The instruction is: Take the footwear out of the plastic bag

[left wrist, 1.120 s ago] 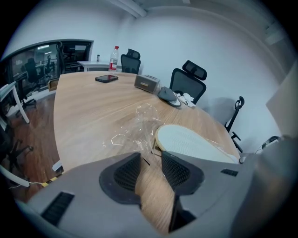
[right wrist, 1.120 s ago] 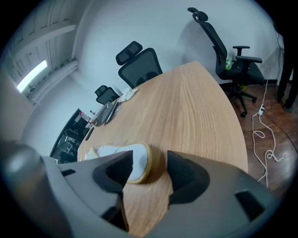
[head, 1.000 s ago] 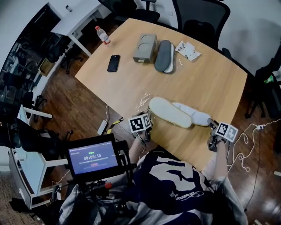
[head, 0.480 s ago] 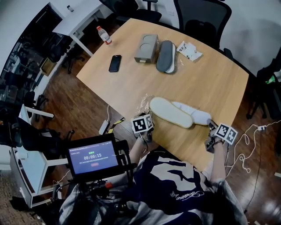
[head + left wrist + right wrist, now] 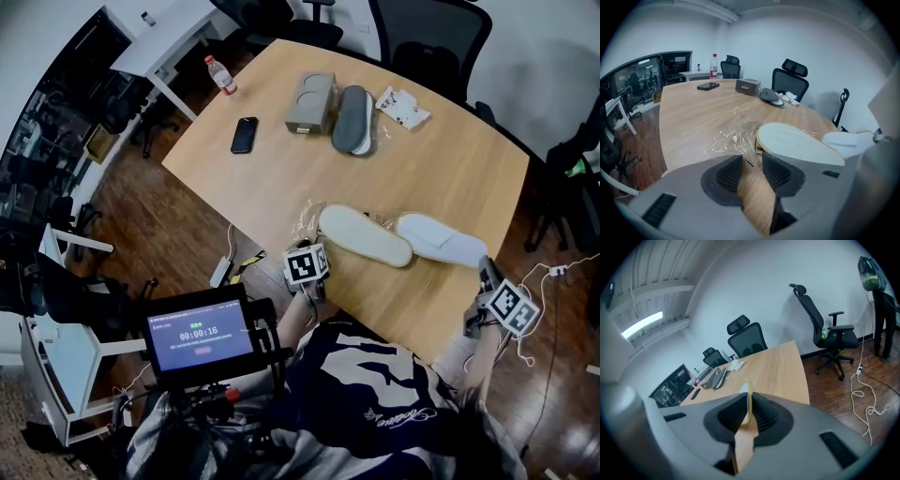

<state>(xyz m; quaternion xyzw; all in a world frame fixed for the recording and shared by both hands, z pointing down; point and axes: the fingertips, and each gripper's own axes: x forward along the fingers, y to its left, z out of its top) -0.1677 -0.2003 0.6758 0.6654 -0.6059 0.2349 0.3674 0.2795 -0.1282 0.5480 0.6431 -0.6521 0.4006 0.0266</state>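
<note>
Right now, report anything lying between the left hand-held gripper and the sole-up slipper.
Only the crumpled clear plastic bag, which lies on the table around the near end of the sole-up slipper, just ahead of the open left hand-held gripper. Nothing else visible stands between them.

You are working in an office meeting room. Identify it by these features:
- the large light-wood conference table [image 5: 450,159]
- the black mesh high-back swivel chairs with headrests [image 5: 789,80] at its far side
- the dark wood-plank floor [image 5: 178,216]
- the plain white walls [image 5: 754,282]
- the glass partition [image 5: 642,75] onto a room of further desks and chairs
</note>
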